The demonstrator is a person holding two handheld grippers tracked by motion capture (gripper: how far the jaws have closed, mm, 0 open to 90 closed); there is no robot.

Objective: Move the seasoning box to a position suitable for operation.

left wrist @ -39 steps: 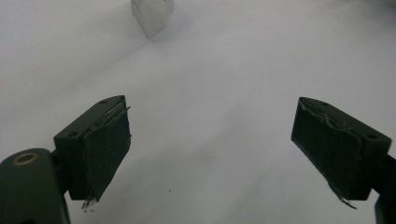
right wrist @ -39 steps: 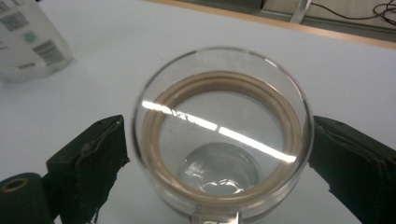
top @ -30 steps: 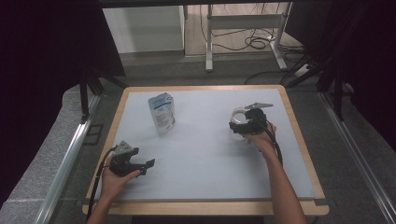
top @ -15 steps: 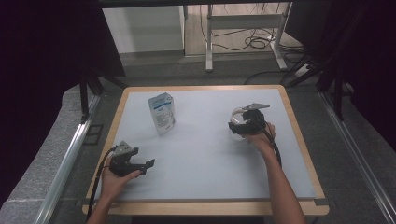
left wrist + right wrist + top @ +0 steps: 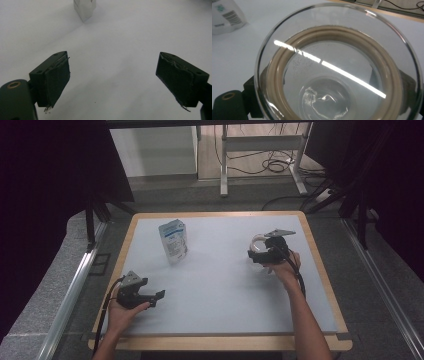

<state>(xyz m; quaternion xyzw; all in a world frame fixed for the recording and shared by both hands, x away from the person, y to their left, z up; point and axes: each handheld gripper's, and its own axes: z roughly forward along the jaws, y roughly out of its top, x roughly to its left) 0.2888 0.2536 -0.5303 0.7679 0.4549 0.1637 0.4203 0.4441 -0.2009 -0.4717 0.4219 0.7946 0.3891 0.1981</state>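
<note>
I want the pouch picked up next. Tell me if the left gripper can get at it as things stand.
Probably yes. The left gripper is open and holds nothing, and bare table lies between it and the upright pouch. The right gripper holds a glass lid well off to the side.

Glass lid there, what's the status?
Right gripper shut on glass lid. Left gripper open, empty. White pouch upright, apart. Nothing in the way.
</note>
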